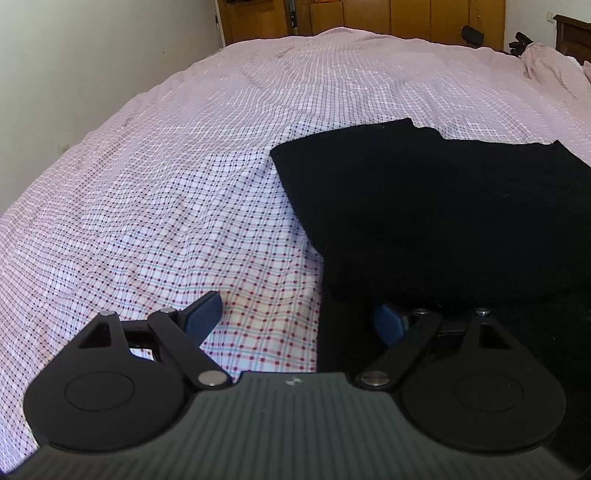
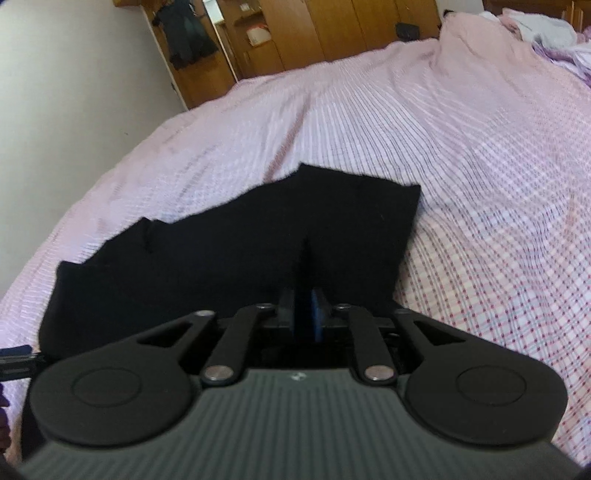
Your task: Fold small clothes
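A black garment [image 1: 443,206] lies flat on the pink checked bedsheet [image 1: 166,184]. My left gripper [image 1: 295,319] is open wide at the garment's near left edge. Its left pad [image 1: 203,314] is over bare sheet. Its right pad [image 1: 389,325] is half hidden under the cloth's edge. In the right wrist view the same garment [image 2: 221,251] spreads ahead with a jagged far edge. My right gripper [image 2: 306,291] hangs low over its near part, jaws only narrowly apart. A thin dark sliver shows between the tips; I cannot tell if it is cloth.
The bed's left edge drops off toward a white wall [image 1: 74,55]. Wooden wardrobes [image 2: 295,29] stand behind the bed, with a dark garment [image 2: 188,33] hanging there. Bunched pink bedding [image 2: 517,29] is piled at the far right. Bare sheet [image 2: 480,184] lies right of the garment.
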The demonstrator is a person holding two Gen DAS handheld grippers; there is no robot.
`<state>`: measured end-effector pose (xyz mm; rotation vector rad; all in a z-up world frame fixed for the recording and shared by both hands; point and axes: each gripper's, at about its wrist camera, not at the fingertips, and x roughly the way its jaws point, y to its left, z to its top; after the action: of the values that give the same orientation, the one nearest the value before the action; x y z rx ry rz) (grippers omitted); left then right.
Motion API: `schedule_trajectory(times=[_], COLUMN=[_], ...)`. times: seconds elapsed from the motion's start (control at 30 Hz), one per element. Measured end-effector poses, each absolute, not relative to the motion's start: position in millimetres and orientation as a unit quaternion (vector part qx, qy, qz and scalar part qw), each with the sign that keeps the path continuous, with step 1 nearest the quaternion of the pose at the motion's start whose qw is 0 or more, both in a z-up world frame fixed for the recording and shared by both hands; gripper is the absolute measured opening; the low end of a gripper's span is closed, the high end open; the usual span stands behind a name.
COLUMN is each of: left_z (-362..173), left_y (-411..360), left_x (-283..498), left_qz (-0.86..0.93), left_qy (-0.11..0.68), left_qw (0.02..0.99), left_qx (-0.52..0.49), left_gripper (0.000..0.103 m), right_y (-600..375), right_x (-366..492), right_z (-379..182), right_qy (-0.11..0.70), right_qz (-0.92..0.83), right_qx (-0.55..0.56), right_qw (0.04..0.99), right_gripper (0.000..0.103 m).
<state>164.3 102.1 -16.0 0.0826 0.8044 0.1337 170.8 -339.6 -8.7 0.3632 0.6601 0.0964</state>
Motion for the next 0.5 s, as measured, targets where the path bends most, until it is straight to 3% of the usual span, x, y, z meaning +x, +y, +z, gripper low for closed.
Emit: schedule_trajectory(times=[0.03, 0.07, 0.3, 0.33, 0.4, 0.43, 0.5], left_z=[-16.3, -16.5, -15.2, -14.9, -14.4, -14.6, -15.8], left_y=[102.5, 102.8, 103.0, 103.0, 103.0, 103.2, 104.3], left_x=[165.0, 165.4, 167.8, 168.4, 169.6, 170.7, 173.5], left_qz=[0.066, 0.066, 0.073, 0.074, 0.076, 0.077, 0.081], left_qy=[0.391, 0.392, 0.388, 0.386, 0.382, 0.381, 0.383], left_qw=[0.917, 0.917, 0.918, 0.919, 0.920, 0.921, 0.920], left_qx=[0.039, 0.038, 0.033, 0.032, 0.032, 0.032, 0.031], left_gripper=[0.089, 0.089, 0.089, 0.089, 0.089, 0.089, 0.089], right_y=[-340.7, -340.5, -327.6, -324.3, -316.1, -310.9, -302.8], right_x=[172.0, 173.4, 202.3, 206.3, 211.5, 214.2, 213.6], right_z=[-5.0, -3.1, -11.7, -15.7, -16.7, -13.5, 5.5], right_qy=[0.316, 0.310, 0.336, 0.346, 0.354, 0.355, 0.332], right_qz=[0.051, 0.052, 0.056, 0.064, 0.085, 0.094, 0.106], right_qx=[0.177, 0.175, 0.133, 0.134, 0.128, 0.118, 0.101], right_qw=[0.931, 0.933, 0.931, 0.926, 0.922, 0.922, 0.932], right_gripper=[0.046, 0.054, 0.055, 0.051, 0.020, 0.013, 0.012])
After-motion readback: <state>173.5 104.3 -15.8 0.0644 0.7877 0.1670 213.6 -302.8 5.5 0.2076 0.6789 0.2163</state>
